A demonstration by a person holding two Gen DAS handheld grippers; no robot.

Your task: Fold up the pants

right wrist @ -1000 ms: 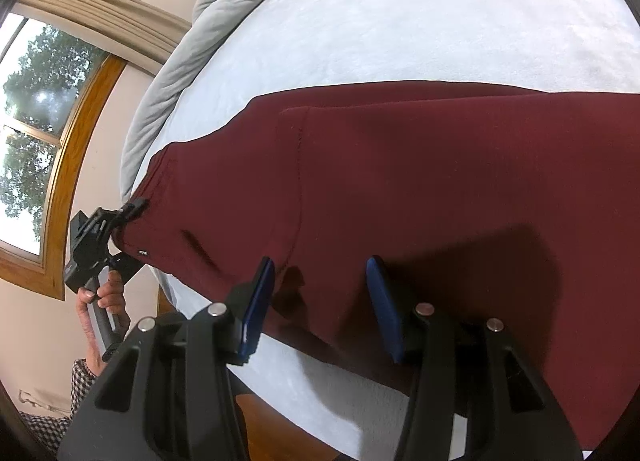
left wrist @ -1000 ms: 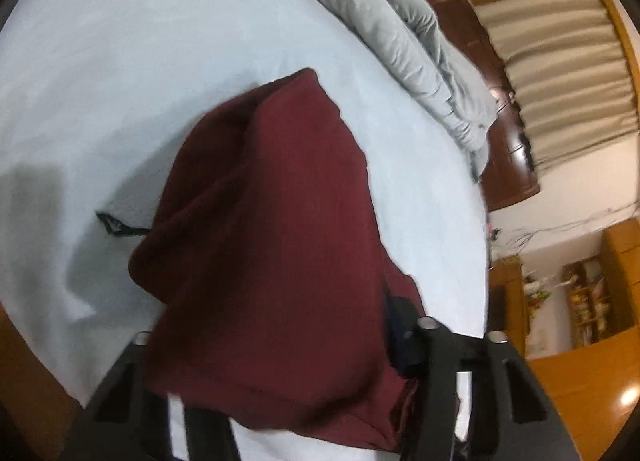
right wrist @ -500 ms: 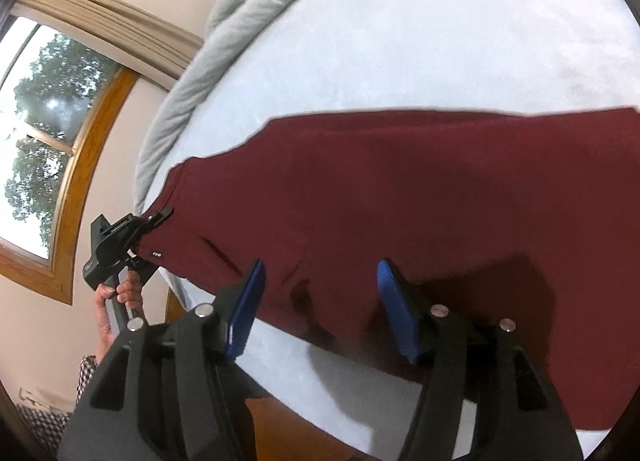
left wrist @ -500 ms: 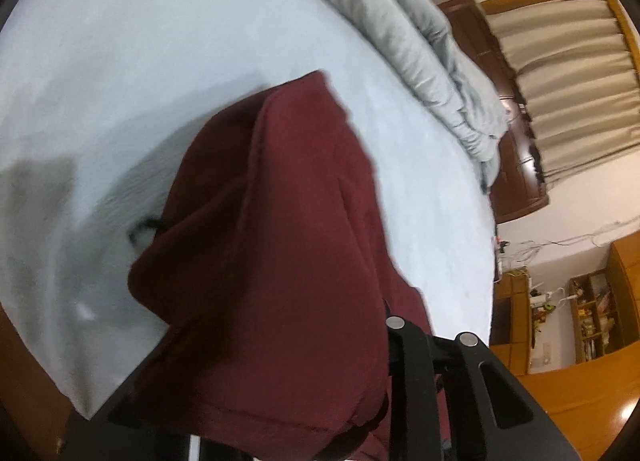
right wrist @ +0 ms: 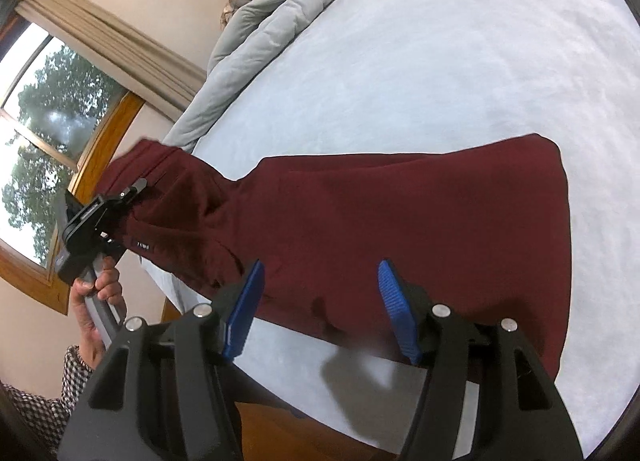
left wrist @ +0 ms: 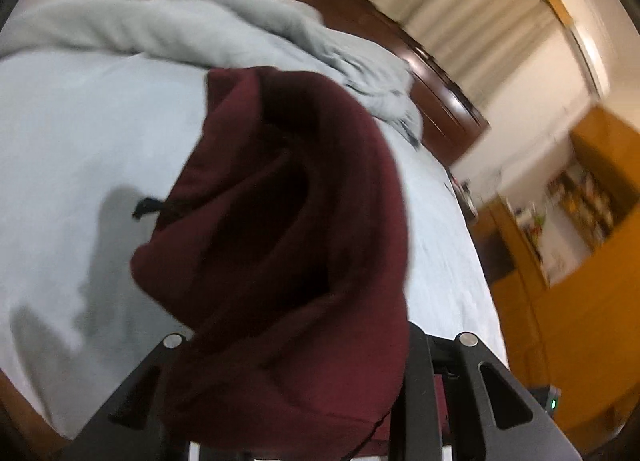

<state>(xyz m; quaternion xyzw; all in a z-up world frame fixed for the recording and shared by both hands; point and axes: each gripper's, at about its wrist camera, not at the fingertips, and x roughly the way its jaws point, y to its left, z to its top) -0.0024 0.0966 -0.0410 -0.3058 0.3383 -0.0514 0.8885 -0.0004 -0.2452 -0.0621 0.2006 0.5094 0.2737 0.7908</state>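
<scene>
Maroon pants (right wrist: 400,213) lie across the pale blue bed sheet (right wrist: 440,61) near its front edge. Their waist end is lifted off the bed at the left, where my left gripper (right wrist: 136,189) is shut on it. In the left wrist view the bunched cloth (left wrist: 280,221) drapes over the left gripper (left wrist: 296,361) and hides its fingertips; a black drawstring (left wrist: 146,207) dangles at the side. My right gripper (right wrist: 320,301) hovers open above the pants' near edge. Its blue pads (right wrist: 244,309) stand well apart, touching nothing.
A rumpled grey duvet (right wrist: 272,13) is piled along the far side of the bed. A window (right wrist: 40,121) with beige curtains is at the left. A dark wooden headboard (left wrist: 420,73) and orange wooden cabinets (left wrist: 580,301) stand beyond the bed. A hand (right wrist: 96,293) grips the left tool.
The left gripper closed on the waist end and raised it off the sheet, rolling as it went. The right gripper's pads spread wider and it drew up and back from the pants.
</scene>
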